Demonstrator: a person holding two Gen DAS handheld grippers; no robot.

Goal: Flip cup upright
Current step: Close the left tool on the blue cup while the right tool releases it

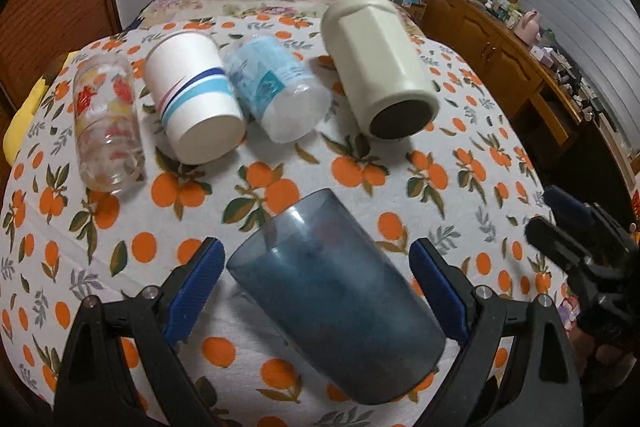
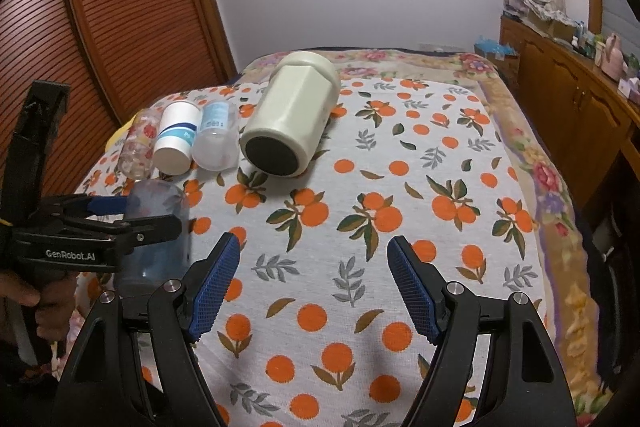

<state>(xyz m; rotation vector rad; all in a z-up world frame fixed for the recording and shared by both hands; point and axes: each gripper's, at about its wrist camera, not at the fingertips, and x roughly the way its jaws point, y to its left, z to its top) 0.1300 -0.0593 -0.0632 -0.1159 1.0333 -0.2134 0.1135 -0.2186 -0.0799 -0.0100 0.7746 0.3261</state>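
Five cups lie on one tablecloth: glass, paper, plastic, cream, blue.

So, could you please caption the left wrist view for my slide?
Open left tongs straddle a blue cup lying sideways; four more cups behind.

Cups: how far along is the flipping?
Done: nothing; all five cups lie on their sides. In hand: the left gripper is open around the dark blue cup, pads not yet closed on it. The right gripper is open and empty. Left: the glass, paper cup, clear plastic cup and cream cup.
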